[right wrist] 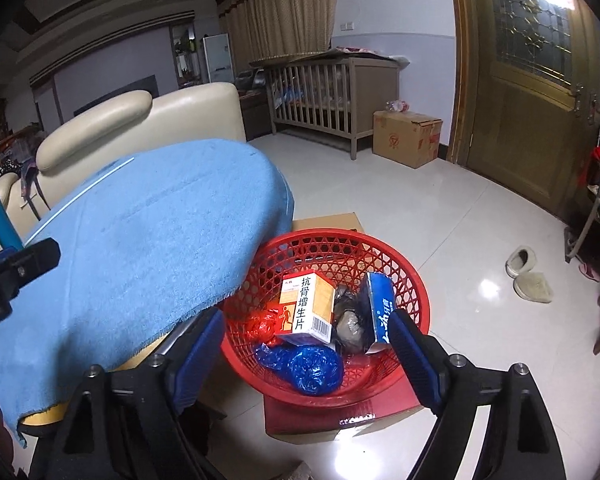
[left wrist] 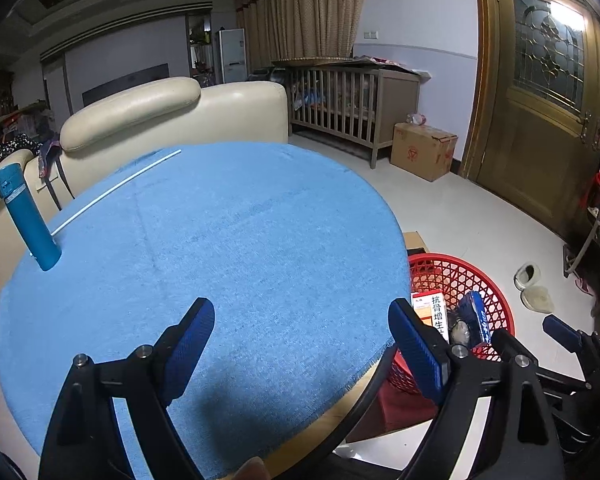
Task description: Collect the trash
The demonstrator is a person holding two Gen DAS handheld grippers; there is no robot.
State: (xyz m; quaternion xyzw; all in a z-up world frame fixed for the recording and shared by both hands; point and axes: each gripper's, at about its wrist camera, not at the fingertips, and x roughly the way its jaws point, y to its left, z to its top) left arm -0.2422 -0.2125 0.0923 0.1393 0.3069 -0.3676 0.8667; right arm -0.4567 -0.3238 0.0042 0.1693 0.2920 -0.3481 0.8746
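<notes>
red basket [right wrist: 384, 256] of boxes, bags

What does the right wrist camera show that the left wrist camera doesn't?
Only the right wrist view shows the basket's bottom: a blue plastic bag, a red plastic bag, and the dark red box the basket sits on.

Only the left wrist view shows the whole blue bottle standing on the cloth.

Both show the red basket holding the orange-and-white medicine box and blue carton, the blue cloth with a white stick, and open fingers on the left gripper and right gripper, nothing between them.
</notes>
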